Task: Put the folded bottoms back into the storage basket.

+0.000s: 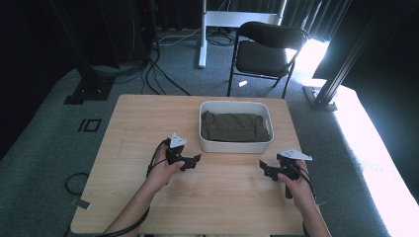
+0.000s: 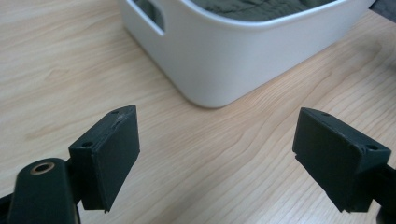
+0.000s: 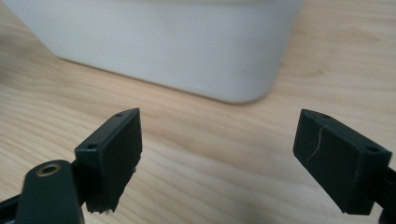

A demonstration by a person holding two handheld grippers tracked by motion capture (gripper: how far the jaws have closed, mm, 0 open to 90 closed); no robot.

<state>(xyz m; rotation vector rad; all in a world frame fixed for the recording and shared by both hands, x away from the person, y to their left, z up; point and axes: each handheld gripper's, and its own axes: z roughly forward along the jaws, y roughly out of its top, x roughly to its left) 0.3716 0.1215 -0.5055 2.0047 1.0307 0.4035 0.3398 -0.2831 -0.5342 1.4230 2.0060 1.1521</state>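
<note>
left gripper (image 1: 190, 160): jaws apart, empty | right gripper (image 1: 267, 170): jaws apart, empty | white bin (image 1: 234, 145) on bench (image 1: 222, 197), holds folded olive cloth (image 1: 234, 127)

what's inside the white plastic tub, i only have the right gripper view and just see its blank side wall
Observer: A folded olive-green cloth lies inside the white plastic tub; the high view looks down into it.
Operator: where's the other gripper
Observer: The left gripper sits on the light wooden table near the tub's near-left corner, jaws open and holding nothing.
Operator: any handle on the tub
Observer: Yes, the left gripper view shows a cut-out handle slot in one end wall.
Operator: anything behind the table
Observer: A black folding chair stands on the grey carpet beyond the far edge.
</note>
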